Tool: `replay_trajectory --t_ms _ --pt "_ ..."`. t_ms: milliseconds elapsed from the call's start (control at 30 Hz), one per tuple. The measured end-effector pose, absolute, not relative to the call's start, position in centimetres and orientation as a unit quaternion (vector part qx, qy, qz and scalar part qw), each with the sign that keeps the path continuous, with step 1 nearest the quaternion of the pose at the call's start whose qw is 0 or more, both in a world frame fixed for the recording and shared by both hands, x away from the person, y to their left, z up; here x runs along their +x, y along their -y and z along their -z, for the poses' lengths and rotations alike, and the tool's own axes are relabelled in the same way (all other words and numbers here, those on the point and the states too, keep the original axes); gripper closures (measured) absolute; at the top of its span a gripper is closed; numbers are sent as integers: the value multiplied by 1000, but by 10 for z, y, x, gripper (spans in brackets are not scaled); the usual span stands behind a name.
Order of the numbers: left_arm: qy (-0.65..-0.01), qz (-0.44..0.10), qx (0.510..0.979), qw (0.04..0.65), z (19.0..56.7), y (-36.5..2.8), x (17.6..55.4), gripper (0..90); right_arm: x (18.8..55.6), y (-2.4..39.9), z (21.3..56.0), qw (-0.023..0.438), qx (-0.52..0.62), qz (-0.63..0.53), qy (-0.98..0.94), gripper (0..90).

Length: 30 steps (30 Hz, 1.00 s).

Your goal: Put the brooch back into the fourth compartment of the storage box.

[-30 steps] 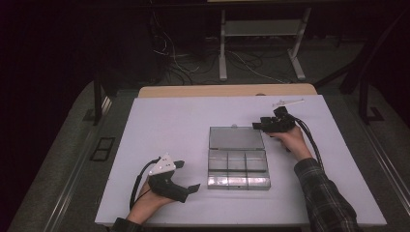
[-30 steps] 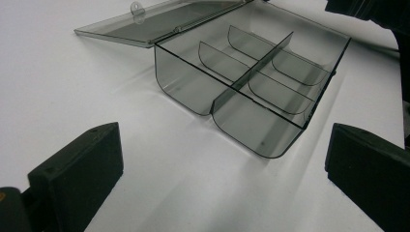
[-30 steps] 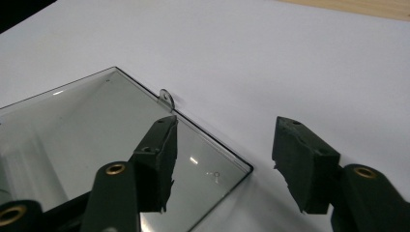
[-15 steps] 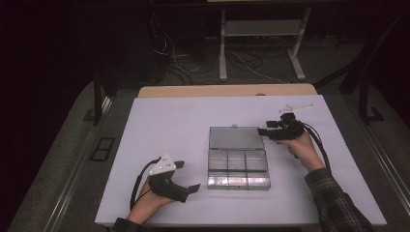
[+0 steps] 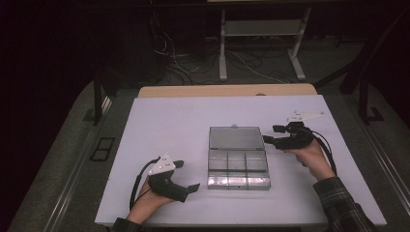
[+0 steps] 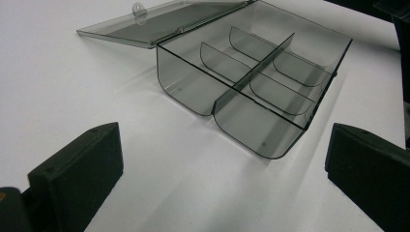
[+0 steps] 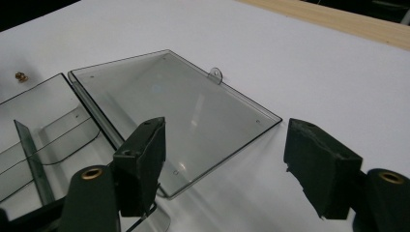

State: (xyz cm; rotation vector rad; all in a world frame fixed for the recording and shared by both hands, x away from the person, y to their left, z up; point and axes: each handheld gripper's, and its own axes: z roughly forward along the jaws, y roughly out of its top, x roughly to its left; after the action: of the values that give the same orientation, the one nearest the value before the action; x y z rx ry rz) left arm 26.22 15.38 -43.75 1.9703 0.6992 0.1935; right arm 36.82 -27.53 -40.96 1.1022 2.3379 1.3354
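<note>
1. A clear plastic box (image 5: 238,168) is seen on the white table (image 5: 169,121), a bit nearer the front edge than the back edge and about midway between the left and right edges.
2. The lid (image 5: 235,137) is laid open and flat on the table, behind the box, toward the back edge.
3. A small tab (image 7: 216,74) is seen on the far edge of the lid.
4. The box is split into six small parts by thin walls, and nothing can be seen inside them.
5. A tiny gold-coloured thing (image 7: 21,76) is seen on the table just past the box in the right gripper view; what it is cannot be told.
6. The left gripper (image 5: 186,176) is held low near the front edge, just to the left of the box and apart from it.
7. Its jaws are spread wide, and nothing is held between them.
8. The box is seen ahead of those jaws in the left gripper view (image 6: 251,82).
9. The right gripper (image 5: 273,135) is held by the right side of the lid, toward the right edge of the table.
10. Its jaws have just been opening, and they are spread apart.
11. A corner of the lid is seen between those jaws, but it is not pinched by them.
</note>
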Motion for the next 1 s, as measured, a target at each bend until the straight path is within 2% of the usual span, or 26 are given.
replay_trajectory --t_ms 233,533,600,1000 --pt "-291 -80 812 499 437 -154 262 0 351 278 411 107 372 -461 -799 270" --pt "-288 -84 814 498 436 -156 263 0 320 283 416 124 372 -457 -798 242" --pt "-289 -84 814 497 436 -156 263 0 313 283 417 130 372 -460 -796 213" --pt "-294 -88 811 498 436 -158 263 0 275 295 429 143 381 -472 -782 198"
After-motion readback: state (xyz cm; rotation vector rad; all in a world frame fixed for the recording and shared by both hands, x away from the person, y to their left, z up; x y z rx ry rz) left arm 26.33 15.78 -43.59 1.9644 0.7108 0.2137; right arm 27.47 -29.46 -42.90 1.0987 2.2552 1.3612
